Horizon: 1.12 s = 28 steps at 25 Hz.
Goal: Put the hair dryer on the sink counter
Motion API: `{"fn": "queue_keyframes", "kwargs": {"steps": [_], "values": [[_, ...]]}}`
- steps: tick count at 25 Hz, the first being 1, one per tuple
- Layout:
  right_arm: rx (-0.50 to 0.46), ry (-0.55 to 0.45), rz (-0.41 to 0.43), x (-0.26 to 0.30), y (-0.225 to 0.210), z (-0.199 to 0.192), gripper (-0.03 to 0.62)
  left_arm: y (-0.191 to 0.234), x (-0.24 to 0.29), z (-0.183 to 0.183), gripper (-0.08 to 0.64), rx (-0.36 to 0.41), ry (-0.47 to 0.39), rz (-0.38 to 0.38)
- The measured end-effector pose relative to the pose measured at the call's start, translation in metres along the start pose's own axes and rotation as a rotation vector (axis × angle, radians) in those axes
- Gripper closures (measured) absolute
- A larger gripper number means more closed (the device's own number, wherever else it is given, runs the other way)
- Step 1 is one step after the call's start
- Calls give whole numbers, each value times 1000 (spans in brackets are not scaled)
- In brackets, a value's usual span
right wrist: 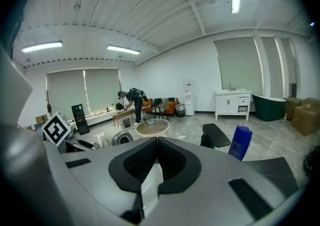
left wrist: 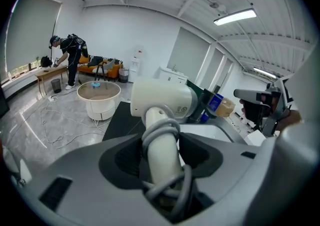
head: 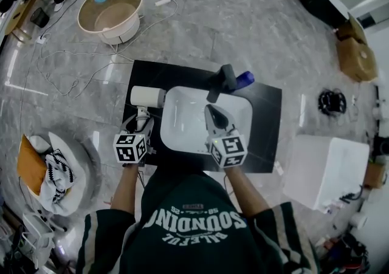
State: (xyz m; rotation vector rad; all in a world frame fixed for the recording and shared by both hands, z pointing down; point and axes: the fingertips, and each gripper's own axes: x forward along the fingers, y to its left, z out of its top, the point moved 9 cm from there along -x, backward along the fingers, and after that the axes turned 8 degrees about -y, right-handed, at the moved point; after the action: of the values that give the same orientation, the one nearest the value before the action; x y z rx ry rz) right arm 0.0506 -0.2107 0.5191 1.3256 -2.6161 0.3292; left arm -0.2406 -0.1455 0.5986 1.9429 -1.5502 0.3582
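A white hair dryer (head: 148, 96) with its grey cord wound round the handle is over the left part of the black sink counter (head: 267, 121), beside the white basin (head: 182, 139). My left gripper (head: 141, 124) is shut on the handle; in the left gripper view the hair dryer (left wrist: 162, 99) stands up from between the jaws of the left gripper (left wrist: 162, 170). Whether the dryer touches the counter I cannot tell. My right gripper (head: 213, 112) hovers over the basin, shut and holding nothing; the right gripper view shows the right gripper (right wrist: 156, 142) with its pads meeting.
A black faucet (head: 222, 81) and a blue bottle (head: 244, 78) stand at the basin's far rim. On the floor are a round beige tub (head: 110, 11), loose cables (head: 73, 66), a white box (head: 325, 169) and cardboard boxes (head: 355, 57). A person (left wrist: 67, 59) bends over a far table.
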Motion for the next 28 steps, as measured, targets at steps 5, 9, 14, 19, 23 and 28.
{"fn": "queue_keyframes", "kwargs": {"steps": [5, 9, 14, 19, 23, 28], "values": [[7, 20, -20, 2, -6, -2, 591, 7, 18, -8, 339, 4, 35, 1], [15, 32, -44, 0, -13, -5, 591, 13, 37, -7, 339, 11, 62, 6], [31, 47, -80, -3, -16, -11, 591, 22, 67, -1, 339, 23, 78, 6], [47, 68, -111, -7, -18, -14, 591, 28, 93, 10, 339, 26, 82, 7], [56, 81, -132, -10, -18, -18, 591, 34, 111, 17, 339, 22, 83, 11], [65, 96, -162, -18, -18, -22, 591, 41, 129, 24, 339, 28, 99, 12]]}}
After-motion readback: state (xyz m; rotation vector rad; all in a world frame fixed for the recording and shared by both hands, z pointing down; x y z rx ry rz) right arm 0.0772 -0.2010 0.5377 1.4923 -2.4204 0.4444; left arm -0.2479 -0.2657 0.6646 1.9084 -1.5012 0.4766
